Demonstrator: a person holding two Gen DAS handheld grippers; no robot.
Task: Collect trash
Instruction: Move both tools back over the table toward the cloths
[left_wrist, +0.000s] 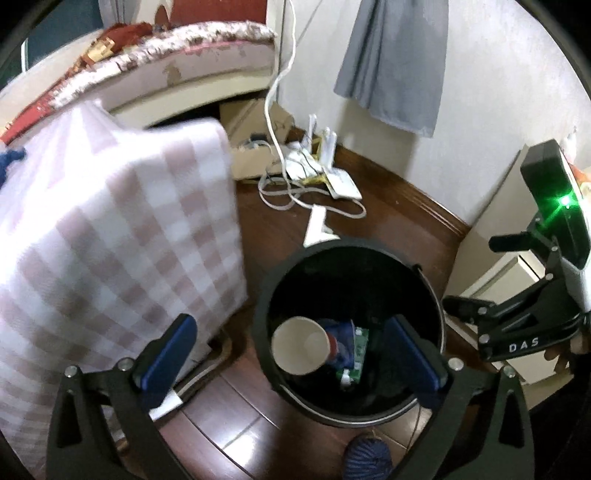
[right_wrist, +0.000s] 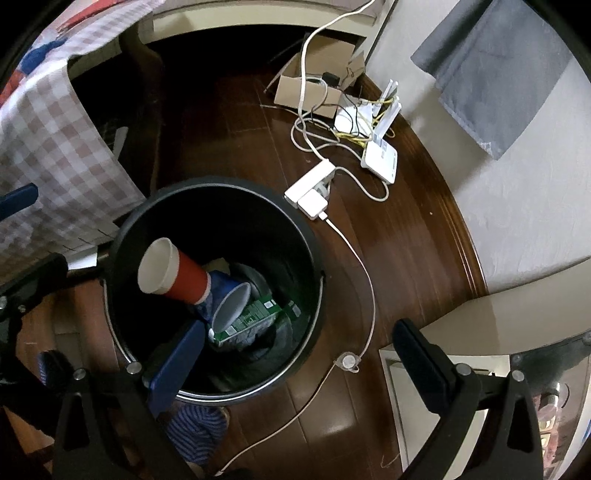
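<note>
Both grippers, left gripper (left_wrist: 291, 354) and right gripper (right_wrist: 299, 354), hang spread wide and empty over the black bin (right_wrist: 310, 243). Inside lies 1 red paper cup (right_wrist: 184, 280): light, crushable, best pinched at its rim. Only the right view shows its red wall and the green carton (right_wrist: 255, 317) clearly.

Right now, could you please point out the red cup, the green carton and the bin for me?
Red cup (right_wrist: 186, 282), right wrist view, on its red side wall.
Green carton (right_wrist: 255, 317), right wrist view, on its printed face.
Bin (right_wrist: 314, 254), right wrist view, on its right rim.
</note>
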